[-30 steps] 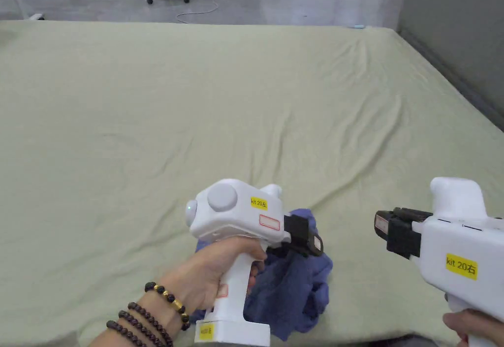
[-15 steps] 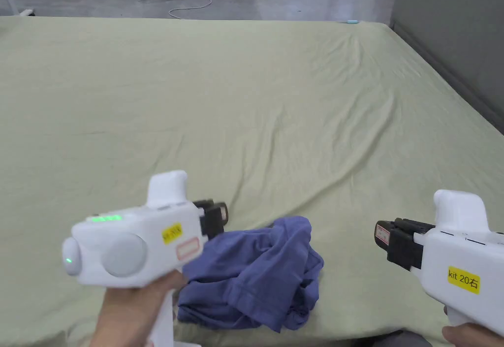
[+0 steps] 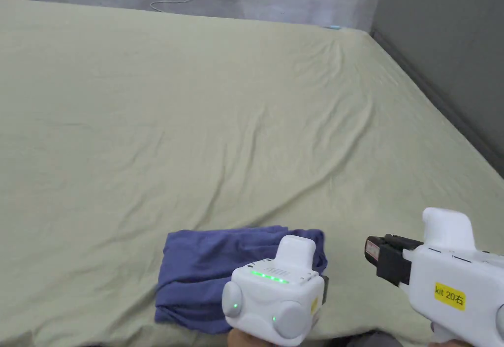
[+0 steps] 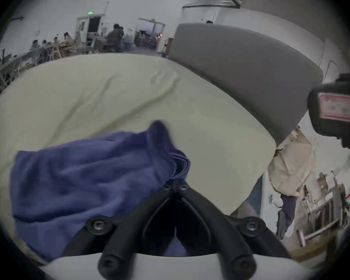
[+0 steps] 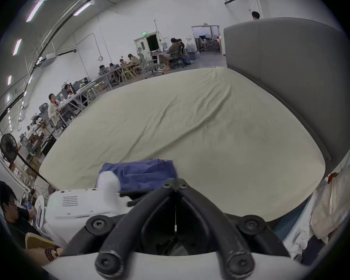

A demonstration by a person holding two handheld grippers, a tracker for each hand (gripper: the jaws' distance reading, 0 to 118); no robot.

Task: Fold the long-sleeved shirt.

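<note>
At six o'clock on the bed (image 3: 246,116), the shirt (image 3: 211,269) lay bunched; my left gripper (image 4: 177,185) pinched its edge, my right gripper (image 5: 175,183) stayed clenched and empty, so I judged spreading it flat came first.

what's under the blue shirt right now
The shirt lies bunched on the pale green sheet, near its front edge. Whatever lies between its layers or beneath it is covered. The left hand-held gripper is shut at its right edge.

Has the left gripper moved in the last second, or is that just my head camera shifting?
Yes. Against the shirt, the left gripper swung from above it out past its left side, then back to its near right corner.
</note>
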